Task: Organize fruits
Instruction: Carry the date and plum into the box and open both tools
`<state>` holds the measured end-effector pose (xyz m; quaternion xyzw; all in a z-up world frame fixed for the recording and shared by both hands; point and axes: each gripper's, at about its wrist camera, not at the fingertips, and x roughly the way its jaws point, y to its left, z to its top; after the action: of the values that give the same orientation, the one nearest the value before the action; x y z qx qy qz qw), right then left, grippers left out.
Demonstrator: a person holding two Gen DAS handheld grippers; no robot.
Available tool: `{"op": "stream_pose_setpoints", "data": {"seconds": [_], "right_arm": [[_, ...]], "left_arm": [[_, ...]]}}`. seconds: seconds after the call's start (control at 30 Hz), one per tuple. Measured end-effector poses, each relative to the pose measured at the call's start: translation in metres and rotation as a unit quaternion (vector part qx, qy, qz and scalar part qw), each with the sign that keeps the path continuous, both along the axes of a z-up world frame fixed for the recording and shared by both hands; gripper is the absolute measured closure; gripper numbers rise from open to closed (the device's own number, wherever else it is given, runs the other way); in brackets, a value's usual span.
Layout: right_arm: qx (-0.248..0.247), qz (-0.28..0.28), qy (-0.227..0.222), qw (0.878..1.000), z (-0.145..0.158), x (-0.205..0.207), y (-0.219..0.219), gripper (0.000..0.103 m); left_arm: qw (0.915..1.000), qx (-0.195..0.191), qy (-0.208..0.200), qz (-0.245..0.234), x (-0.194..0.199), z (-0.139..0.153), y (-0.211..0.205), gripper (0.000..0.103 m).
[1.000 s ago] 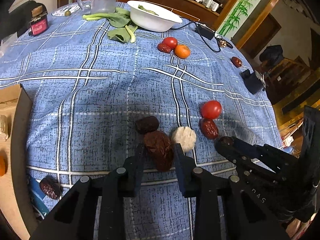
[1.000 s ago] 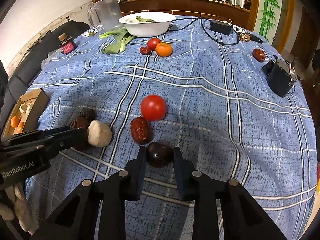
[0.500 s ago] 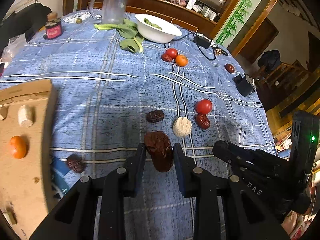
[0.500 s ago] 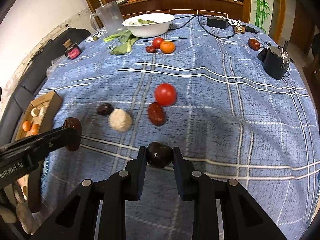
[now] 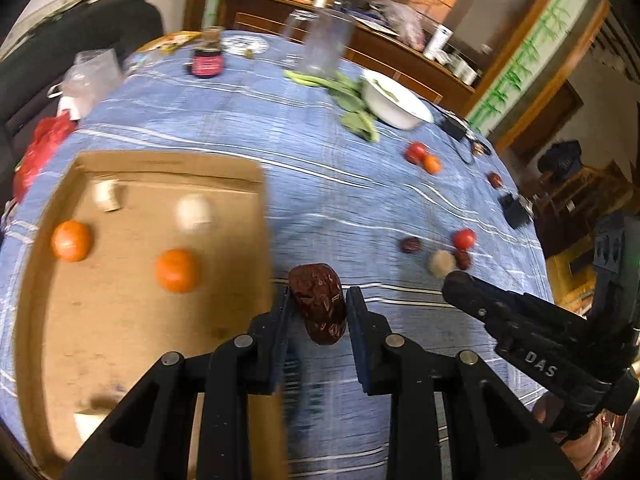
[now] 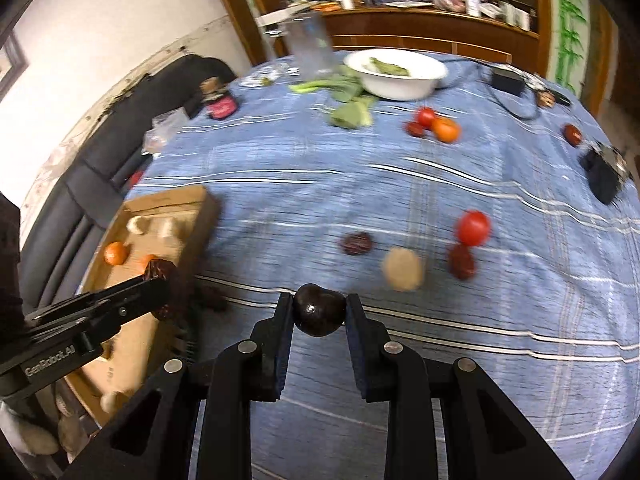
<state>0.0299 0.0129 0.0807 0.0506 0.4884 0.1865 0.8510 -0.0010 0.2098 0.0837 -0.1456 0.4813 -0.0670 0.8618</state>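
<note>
My left gripper (image 5: 318,306) is shut on a wrinkled red date (image 5: 320,304), held above the blue cloth just right of a cardboard box (image 5: 132,320). The box holds two oranges (image 5: 176,270) and pale pieces (image 5: 194,213). My right gripper (image 6: 319,314) is shut on a dark round fruit (image 6: 320,314), held above the cloth. In the right wrist view the left gripper (image 6: 162,280) with its date hangs over the box's (image 6: 136,340) right edge. A date (image 6: 357,243), a pale ball (image 6: 402,269), a tomato (image 6: 473,227) and another date (image 6: 462,262) lie on the cloth.
At the far side stand a white bowl (image 6: 396,74), greens (image 6: 348,110), a clear jug (image 6: 310,46), a small jar (image 6: 219,101), a tomato, date and orange group (image 6: 436,125), a black adapter (image 6: 508,79) and a black device (image 6: 604,174). A dark sofa (image 6: 120,136) borders the table's left.
Both grippers moved left and up with their fruit. The cardboard box now fills the left of the left wrist view, and the left date sits by its edge.
</note>
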Motion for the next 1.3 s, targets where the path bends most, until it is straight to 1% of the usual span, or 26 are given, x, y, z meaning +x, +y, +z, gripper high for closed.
{"op": "stream_pose_setpoints", "data": {"seconds": [0.3,0.5,0.67,0.83,1.07,1.2,1.23,1.27,1.3], "right_arm": [[0.013,0.07,0.002,0.997,0.005,-0.003,0.095,0.075],[0.011,0.1,0.017,0.995,-0.006,-0.003,0.144,0.075],[0.001,0.113,0.032,0.993,-0.023,-0.003,0.171,0.074],[-0.011,0.116,0.046,0.992,-0.04,-0.002,0.191,0.074],[-0.021,0.113,0.054,0.992,-0.052,0.002,0.202,0.074],[-0.028,0.11,0.051,0.992,-0.053,0.004,0.202,0.074],[-0.029,0.109,0.051,0.992,-0.054,0.004,0.203,0.073],[-0.03,0.109,0.05,0.992,-0.054,0.004,0.203,0.073],[-0.032,0.109,0.049,0.992,-0.054,0.004,0.203,0.073]], "left_arm": [[0.9975,0.007,0.025,0.066,-0.018,-0.01,0.092,0.076],[0.9959,0.01,0.044,0.078,-0.018,-0.022,0.128,0.076],[0.9956,0.017,0.062,0.068,-0.012,-0.035,0.14,0.076],[0.9955,0.024,0.07,0.06,-0.007,-0.042,0.148,0.077],[0.9951,0.03,0.077,0.055,-0.001,-0.048,0.155,0.077],[0.9951,0.031,0.077,0.055,0.001,-0.048,0.156,0.076],[0.995,0.03,0.077,0.056,0.001,-0.049,0.157,0.075],[0.9948,0.027,0.079,0.058,0.001,-0.049,0.158,0.071],[0.9947,0.021,0.08,0.06,0.001,-0.049,0.159,0.071]]}}
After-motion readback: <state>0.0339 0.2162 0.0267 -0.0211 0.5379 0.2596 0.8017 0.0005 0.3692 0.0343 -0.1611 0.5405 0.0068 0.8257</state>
